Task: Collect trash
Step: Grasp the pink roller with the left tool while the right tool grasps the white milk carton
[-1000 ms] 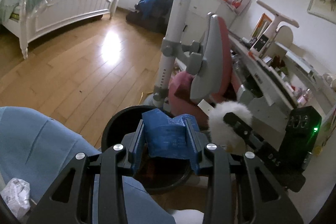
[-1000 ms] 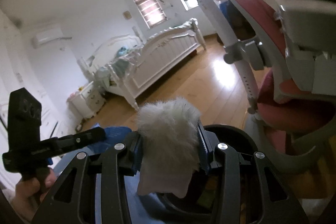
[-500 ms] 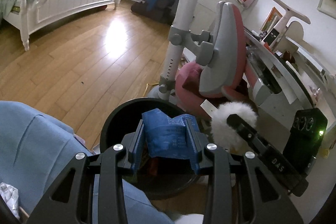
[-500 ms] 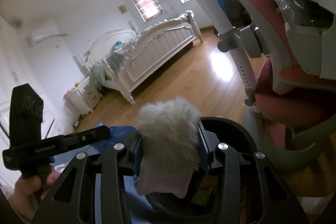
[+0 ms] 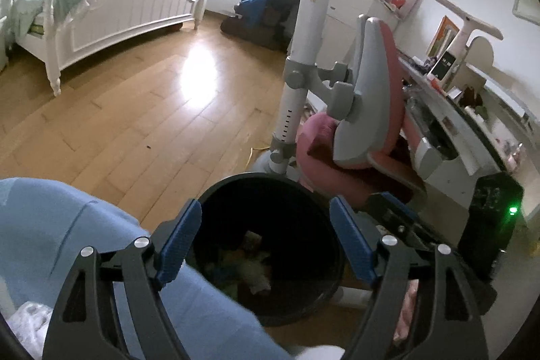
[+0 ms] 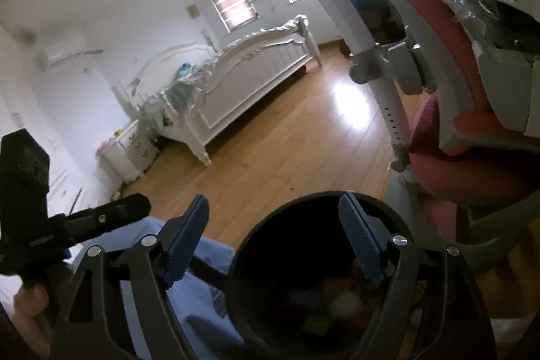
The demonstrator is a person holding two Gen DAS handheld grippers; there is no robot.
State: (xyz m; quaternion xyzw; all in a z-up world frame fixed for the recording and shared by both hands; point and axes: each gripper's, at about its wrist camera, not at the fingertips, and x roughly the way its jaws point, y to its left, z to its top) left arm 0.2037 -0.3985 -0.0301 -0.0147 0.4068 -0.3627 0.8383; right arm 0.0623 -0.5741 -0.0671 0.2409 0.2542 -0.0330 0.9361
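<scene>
Trash bin [image 5: 270, 245]: one, black, round, at lower centre of the left wrist view, standing on the wood floor [image 5: 135, 110]. Same bin [image 6: 324, 275] filled the lower centre-right of the right wrist view. Inside lay mixed trash [image 5: 253, 269], pale and greenish scraps; the pieces were too dim and blurred to count or name.

Left gripper [image 5: 266, 238]: jaws wide apart, nothing between the two blue pads [image 5: 179, 238], poised over the bin's mouth. Right gripper [image 6: 275, 240]: jaws likewise spread, empty, above the bin's rim. Each gripper also showed in the other's view as a black body at the frame edge, partly cut off.

One crumpled white wad [image 5: 27, 323] at lower left of the left wrist view, cut off by the frame edge; material unclear. Blue cloth [image 5: 50, 225] covered the lower left, beside and partly overlapping the bin.

One pink and grey chair [image 5: 364, 123] at centre right, just behind the bin. One white bed [image 5: 111, 19] at upper left. One desk [image 5: 472, 137] along the right edge, its clutter too small to make out.
</scene>
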